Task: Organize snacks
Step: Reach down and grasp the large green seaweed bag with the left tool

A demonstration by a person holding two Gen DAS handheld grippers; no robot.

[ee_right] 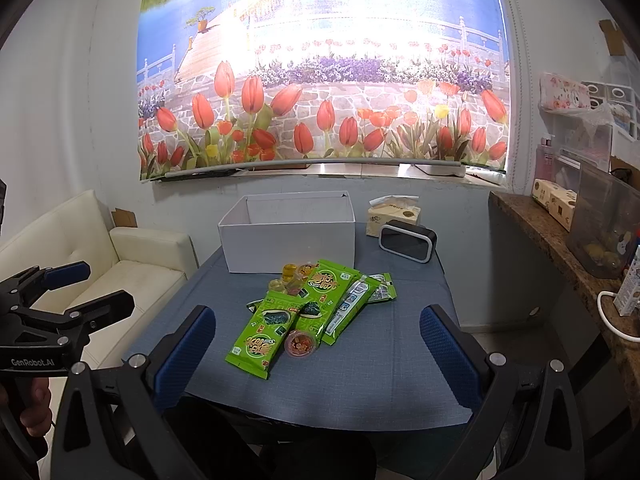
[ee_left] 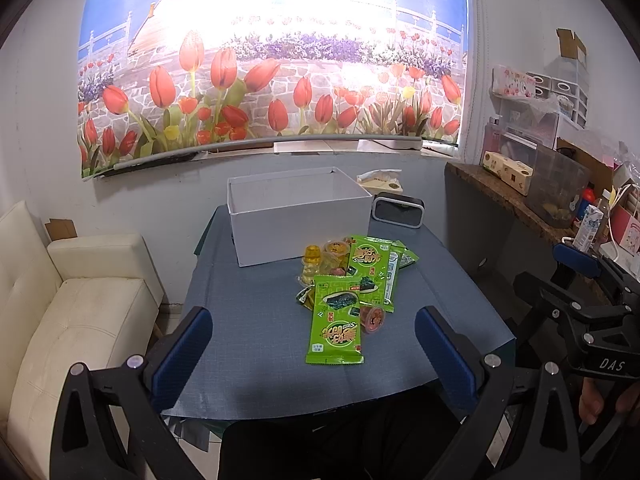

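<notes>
The table [ee_left: 248, 344], covered in a blue-grey cloth, is carrying every task item. The white box [ee_left: 296, 216] is sitting open-topped at 12 o'clock on the table, apparently placed there as the destination for the snacks. The left gripper [ee_left: 312, 340] and the right gripper [ee_right: 318, 336] are hovering above the table's 6 o'clock edge, each with its 2 blue-padded fingers spread wide and holding nothing, probably so that a packet can pass between the pads. The snack pile is lying at the table centre, just in front of the box. Its nearest green seaweed packet [ee_left: 336, 320] is lying flat, overlapping a second green packet [ee_left: 370, 268] toward 1 o'clock. A red jelly cup [ee_left: 372, 319] is resting at the nearest packet's 3 o'clock side, and a yellow jelly cup [ee_left: 312, 258] is standing at 11 o'clock in the pile. No item appears to be in the box yet.
</notes>
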